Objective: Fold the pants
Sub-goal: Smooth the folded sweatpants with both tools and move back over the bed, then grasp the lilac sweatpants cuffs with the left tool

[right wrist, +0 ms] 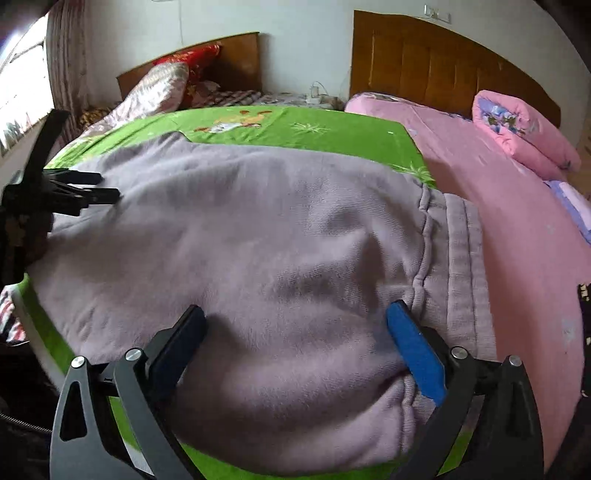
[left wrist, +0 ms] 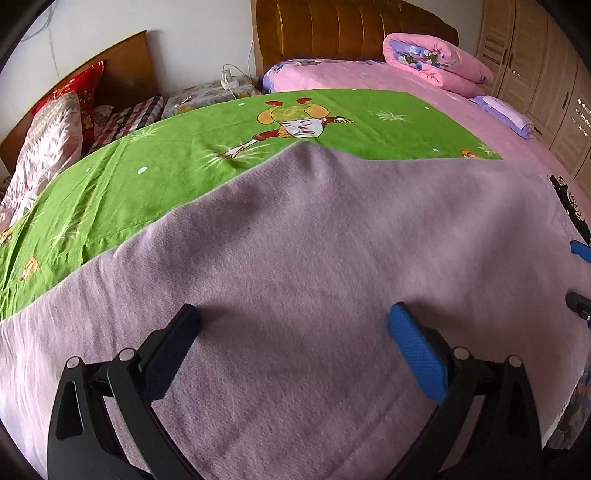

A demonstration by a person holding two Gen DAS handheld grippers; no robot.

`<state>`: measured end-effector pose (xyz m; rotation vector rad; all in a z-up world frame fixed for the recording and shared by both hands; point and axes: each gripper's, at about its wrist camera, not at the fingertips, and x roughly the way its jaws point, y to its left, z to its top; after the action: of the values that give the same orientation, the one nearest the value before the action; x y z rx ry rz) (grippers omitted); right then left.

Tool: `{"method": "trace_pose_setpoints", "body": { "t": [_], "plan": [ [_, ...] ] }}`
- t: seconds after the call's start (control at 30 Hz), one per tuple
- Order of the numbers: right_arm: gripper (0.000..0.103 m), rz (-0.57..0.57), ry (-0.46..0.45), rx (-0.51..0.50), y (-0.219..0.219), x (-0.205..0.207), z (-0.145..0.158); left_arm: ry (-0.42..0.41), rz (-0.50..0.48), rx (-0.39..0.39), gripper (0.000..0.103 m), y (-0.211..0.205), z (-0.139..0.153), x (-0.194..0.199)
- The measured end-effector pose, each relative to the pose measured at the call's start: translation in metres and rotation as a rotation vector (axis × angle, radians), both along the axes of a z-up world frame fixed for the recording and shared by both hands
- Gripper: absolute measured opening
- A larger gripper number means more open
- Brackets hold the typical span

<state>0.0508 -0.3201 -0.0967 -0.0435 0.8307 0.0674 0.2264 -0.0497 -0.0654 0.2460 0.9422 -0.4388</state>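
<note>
Lilac fleece pants (left wrist: 314, 258) lie spread flat on a green cartoon sheet (left wrist: 147, 173) on the bed. My left gripper (left wrist: 291, 321) is open, its fingers low over the cloth, holding nothing. In the right wrist view the pants (right wrist: 240, 240) show their ribbed waistband (right wrist: 461, 258) at the right. My right gripper (right wrist: 295, 321) is open over the pants near the waistband, holding nothing. The left gripper (right wrist: 99, 188) shows at the left edge of that view, over the far side of the pants. The right gripper's fingertips (left wrist: 580, 251) show at the right edge of the left wrist view.
A pink bedsheet (left wrist: 406, 85) covers the bed beyond the green sheet, with a rolled pink quilt (left wrist: 436, 59) and a small purple pillow (left wrist: 506, 114) near the brown headboard (left wrist: 351, 29). A second bed with pillows (left wrist: 55, 140) stands left. Wardrobe doors (left wrist: 546, 74) stand right.
</note>
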Motion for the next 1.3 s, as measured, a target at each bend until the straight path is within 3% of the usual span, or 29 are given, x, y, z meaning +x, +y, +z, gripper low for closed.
{"method": "trace_pose_setpoints", "body": {
  "t": [0.53,0.63,0.73,0.77,0.87,0.97,1.07,1.17,1.3],
  "plan": [
    [0.099,-0.046,0.137,-0.017,0.006,0.027,0.003,0.007,0.002,-0.013,0.102,0.001,0.002,-0.001],
    [0.098,-0.151,0.181,-0.025,0.013,0.043,0.022,0.01,0.0,-0.015,0.102,0.0,0.002,0.0],
    [0.098,-0.157,0.095,-0.032,0.04,0.063,0.054,0.042,-0.012,-0.101,0.101,0.013,0.008,0.003],
    [0.098,-0.135,0.055,-0.047,0.06,0.075,0.068,0.068,-0.001,-0.21,0.101,0.032,0.016,0.002],
    [0.098,0.043,-0.012,-0.082,0.134,0.115,0.092,0.03,0.064,-0.403,0.101,0.086,0.04,-0.006],
    [0.098,0.279,-0.037,-0.112,0.222,0.152,0.096,-0.068,0.219,-0.413,0.101,0.15,0.058,-0.014],
    [0.096,0.497,-0.013,-0.074,0.312,0.176,0.084,-0.07,0.385,-0.411,0.101,0.212,0.055,-0.016],
    [0.095,0.596,0.074,-0.05,0.373,0.199,0.064,-0.045,0.577,-0.387,0.101,0.266,0.041,-0.024],
    [0.096,0.707,0.069,-0.034,0.422,0.202,0.058,-0.123,0.742,-0.425,0.101,0.327,0.042,-0.065]
  ]
}}
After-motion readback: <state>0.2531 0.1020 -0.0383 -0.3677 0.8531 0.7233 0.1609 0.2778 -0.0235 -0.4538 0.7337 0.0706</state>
